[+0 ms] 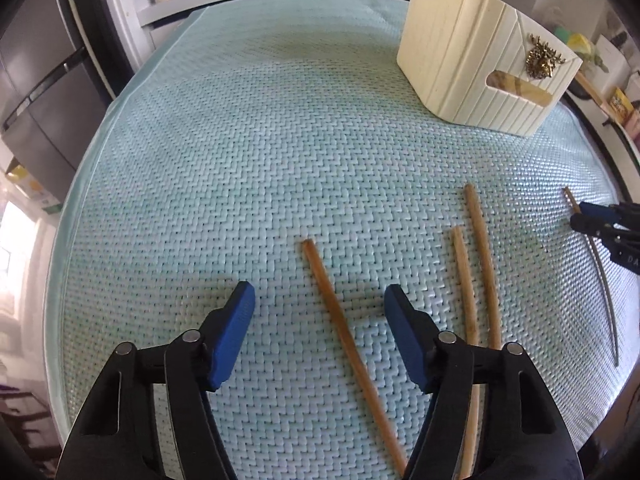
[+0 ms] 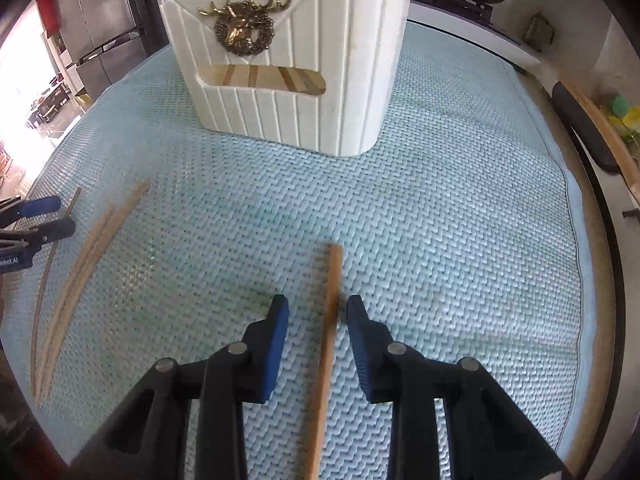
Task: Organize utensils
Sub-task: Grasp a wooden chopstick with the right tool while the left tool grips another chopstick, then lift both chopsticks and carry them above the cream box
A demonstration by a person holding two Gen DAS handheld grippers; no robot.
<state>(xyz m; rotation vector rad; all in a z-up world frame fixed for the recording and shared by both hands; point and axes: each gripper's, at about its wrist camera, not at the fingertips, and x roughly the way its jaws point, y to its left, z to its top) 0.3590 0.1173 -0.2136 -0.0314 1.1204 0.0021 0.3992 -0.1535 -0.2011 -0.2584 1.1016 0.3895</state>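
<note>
While angled down, tongs (image 2: 314, 308) astride chopstick (image 2: 328, 344).

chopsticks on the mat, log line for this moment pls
left gripper: open over chopstick | right gripper: open around chopstick | holder: upright

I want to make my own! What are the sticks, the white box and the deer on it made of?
Sticks: probably wood or bamboo, tan and matte. White box: likely plastic, smooth molded ribs. Deer: shiny gold, maybe brass or painted plastic.
</note>
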